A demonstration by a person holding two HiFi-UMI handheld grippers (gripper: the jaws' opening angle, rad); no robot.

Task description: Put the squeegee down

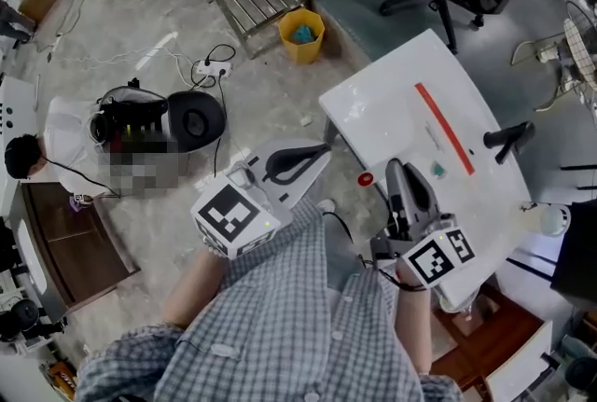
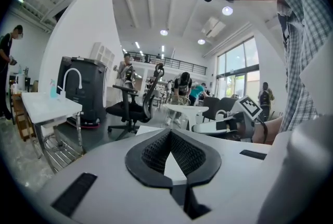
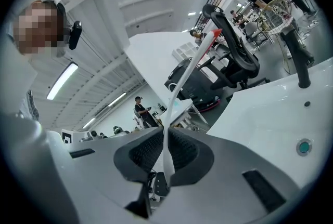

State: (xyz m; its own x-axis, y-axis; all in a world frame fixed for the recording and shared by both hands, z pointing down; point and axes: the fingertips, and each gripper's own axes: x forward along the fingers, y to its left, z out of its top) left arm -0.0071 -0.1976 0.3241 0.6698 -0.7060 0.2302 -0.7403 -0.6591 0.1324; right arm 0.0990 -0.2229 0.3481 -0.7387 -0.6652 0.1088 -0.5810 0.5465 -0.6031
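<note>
**Q:** Right gripper view: what is shown between the jaws of the right gripper (image 3: 165, 133)?

**A:** The squeegee (image 3: 183, 85) is shown clamped there. It is seen edge-on as a thin white strip, pinched at its near end, with a red-tipped far end reaching up and away from the jaws. The white tabletop (image 3: 276, 114) lies below and to the right. Whether the far end touches the tabletop cannot be told.

**Q:** How is the squeegee expected to handle?

**A:** It is judged light, slim and smooth, so some slip in the pads is to be allowed for. A slight bow is seen along its length, though the wide lens may account for it. Because a long part overhangs the pinch, the strip may pivot if its tip is pressed down first. The near end, where it is gripped now, is judged the best place to hold it. The red edge is probably soft rubber and is better left unpinched. Little fragility is expected, so it may be laid flat and let go low.

**Q:** And the left gripper (image 2: 169, 137)?

**A:** Its jaws are closed together on nothing. In the head view it is held just beside the tabletop's left edge.
</note>
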